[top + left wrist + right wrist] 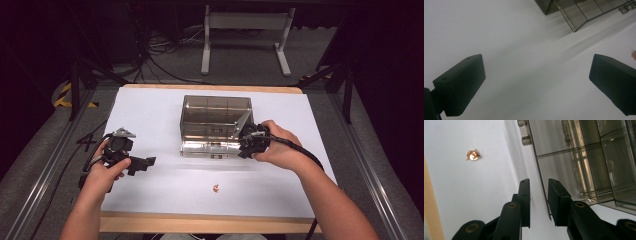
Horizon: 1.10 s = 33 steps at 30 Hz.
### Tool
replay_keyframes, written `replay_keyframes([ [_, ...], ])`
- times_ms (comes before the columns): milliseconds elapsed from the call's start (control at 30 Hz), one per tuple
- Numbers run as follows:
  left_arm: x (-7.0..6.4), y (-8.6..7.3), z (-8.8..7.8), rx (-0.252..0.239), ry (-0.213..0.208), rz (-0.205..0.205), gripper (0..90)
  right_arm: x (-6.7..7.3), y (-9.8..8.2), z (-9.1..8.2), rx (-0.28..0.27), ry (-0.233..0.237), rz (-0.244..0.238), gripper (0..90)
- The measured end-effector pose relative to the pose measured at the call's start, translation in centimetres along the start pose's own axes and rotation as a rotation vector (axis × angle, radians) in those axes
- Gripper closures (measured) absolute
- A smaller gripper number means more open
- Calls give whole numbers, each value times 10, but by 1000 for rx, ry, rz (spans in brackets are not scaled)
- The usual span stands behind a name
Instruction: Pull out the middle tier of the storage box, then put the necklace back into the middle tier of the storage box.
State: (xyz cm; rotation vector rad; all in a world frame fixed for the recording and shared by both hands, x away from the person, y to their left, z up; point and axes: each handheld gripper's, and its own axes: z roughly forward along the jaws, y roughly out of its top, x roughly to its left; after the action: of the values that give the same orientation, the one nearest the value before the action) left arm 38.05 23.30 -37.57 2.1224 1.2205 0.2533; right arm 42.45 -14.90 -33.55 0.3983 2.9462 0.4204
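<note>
A smoky clear plastic box with inner compartments stands mid-table on the white sheet, its lid folded down toward me. My right gripper is at the lid's right end. In the right gripper view the lid's thin edge runs between the jaws of that gripper. There is a gap on the left side, so the pads do not clamp it. A small gold trinket lies on the sheet near me. My left gripper rests wide open at the left, with nothing between its jaws.
The wooden table edge runs along the front under the sheet. The box corner is up and to the right in the left gripper view. Cables and a white stand sit on the floor beyond the table.
</note>
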Motion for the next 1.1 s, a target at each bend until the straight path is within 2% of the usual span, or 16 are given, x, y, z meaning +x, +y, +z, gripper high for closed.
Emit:
replay_keyframes([
  [133,0,0,0,-1,0,0,12,4,2,-2,-24,13,29,705],
  [433,0,0,-1,-2,0,0,12,13,5,-2,-64,16,42,696],
  [600,0,0,-1,-2,-1,0,12,19,7,0,-66,20,58,687],
  [1100,-1,-1,-3,-6,5,3,12,35,18,8,-68,48,36,679],
])
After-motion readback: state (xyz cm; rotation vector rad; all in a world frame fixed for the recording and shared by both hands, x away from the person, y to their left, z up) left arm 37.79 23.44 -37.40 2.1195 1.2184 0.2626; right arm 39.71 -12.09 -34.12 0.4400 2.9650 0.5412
